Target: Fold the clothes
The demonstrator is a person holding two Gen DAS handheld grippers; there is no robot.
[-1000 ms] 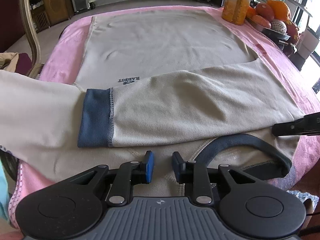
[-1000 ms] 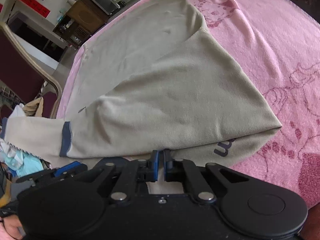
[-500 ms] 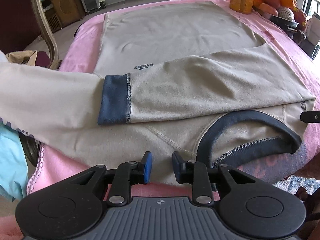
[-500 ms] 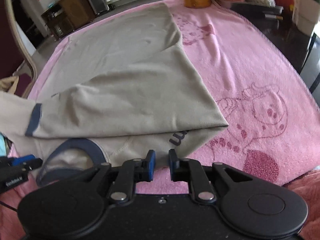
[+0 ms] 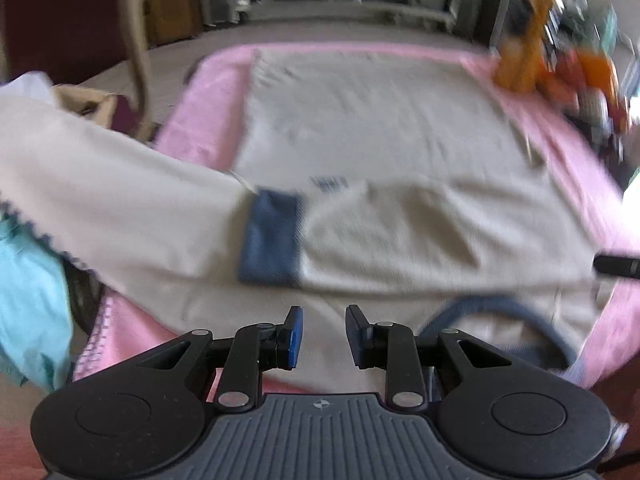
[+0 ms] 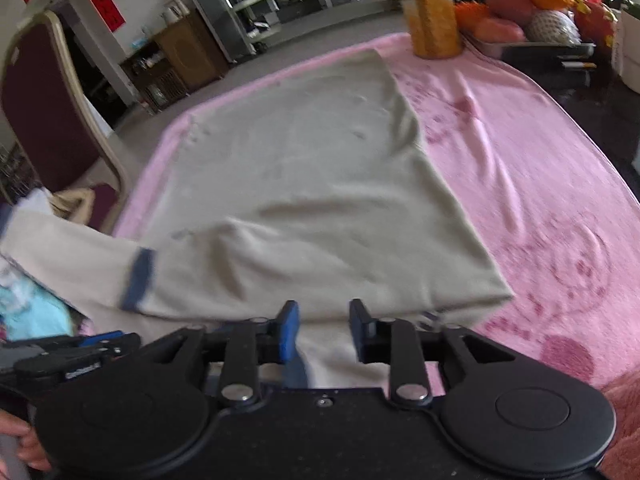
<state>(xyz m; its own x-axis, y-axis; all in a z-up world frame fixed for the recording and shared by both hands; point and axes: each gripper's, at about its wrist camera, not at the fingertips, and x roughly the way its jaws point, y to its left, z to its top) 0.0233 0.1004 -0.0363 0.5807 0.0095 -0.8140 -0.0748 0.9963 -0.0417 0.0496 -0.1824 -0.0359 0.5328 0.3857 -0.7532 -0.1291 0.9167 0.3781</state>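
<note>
Left wrist view: the left claw (image 5: 322, 336) sits with its two fingers parted and nothing between them, low over the near edge of a beige long-sleeved shirt (image 5: 372, 136). The right claw (image 6: 323, 330) is likewise parted and empty, just above the shirt's near hem area.

The shirt lies flat on a pink blanket (image 6: 520, 152) covering the table, its body stretching away from the claws. One sleeve (image 5: 400, 236) is folded across the body, its blue cuff (image 5: 272, 236) lying left of centre. The other sleeve (image 5: 100, 200) trails off the left edge of the table. The dark collar (image 5: 508, 312) curves at the near right.

The cloth looks soft, light and limp, likely to sag and drag when lifted, so it wants pinching at an edge, such as the shoulder seam, cuff or hem, rather than mid-panel.

Only the left view shows the collar and small dark lettering (image 5: 328, 182) on the chest, though blur makes it unreadable. The right view is sharper: it shows the folded right edge (image 6: 452, 216) of the shirt, the bare blanket with its printed pattern beyond it, a chair (image 6: 52, 108) at far left, fruit (image 6: 536, 4) at far right, and the left claw's tip at the lower left.
</note>
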